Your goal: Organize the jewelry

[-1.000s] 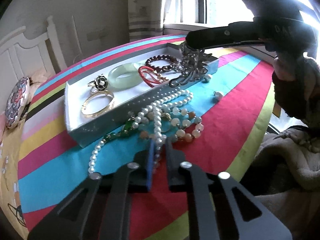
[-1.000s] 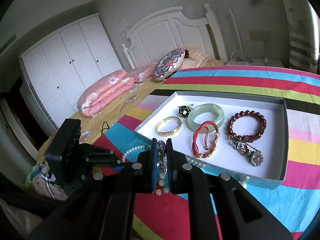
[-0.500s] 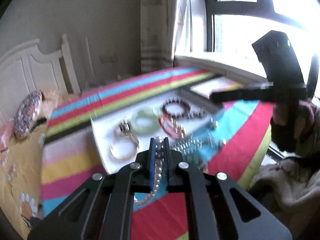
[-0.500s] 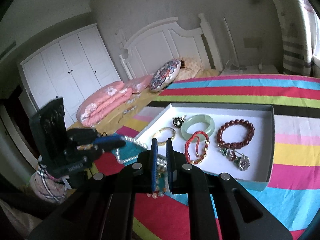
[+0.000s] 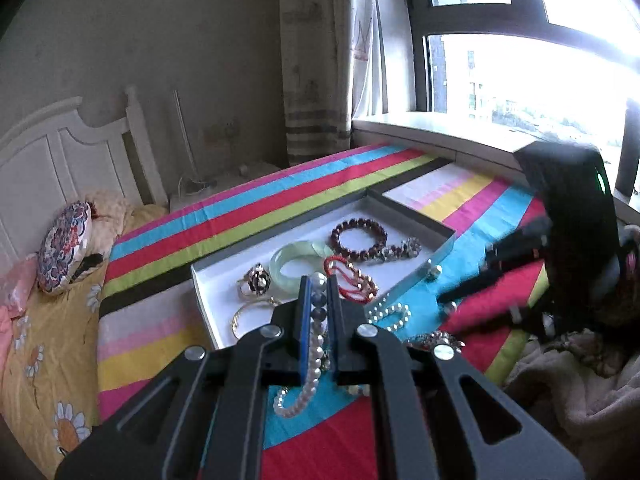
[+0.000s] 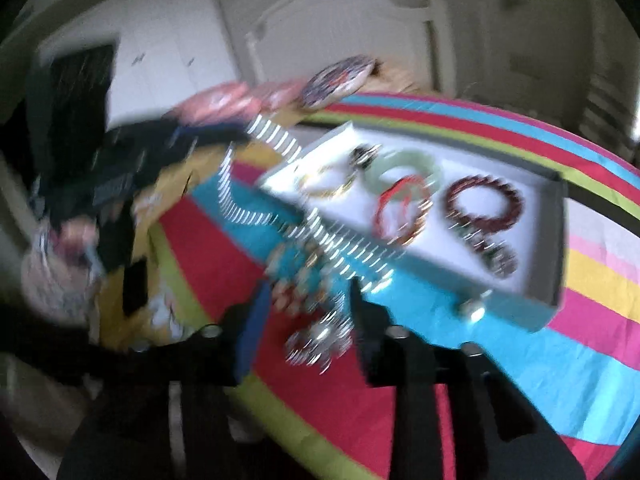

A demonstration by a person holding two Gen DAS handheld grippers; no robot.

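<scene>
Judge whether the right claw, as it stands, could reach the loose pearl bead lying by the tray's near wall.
Probably yes. The right claw looks open and empty, and the bead sits on bare cloth outside the tray, nothing between them, though the view is blurred.

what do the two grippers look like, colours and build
Left gripper: matte black angular linkage arms with cut-out slots, silver round bolts, flat fingers, the left one faced blue. Right gripper, blurred: same black frame, silver bolts, one blue-faced finger. No cables visible.

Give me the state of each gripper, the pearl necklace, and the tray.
left gripper: shut on pearl necklace
pearl necklace: pinched, lifted, dangling from the fingers
right gripper: open, blurred
tray: lidless, holds bracelets
jade bangle: flat in tray
</scene>
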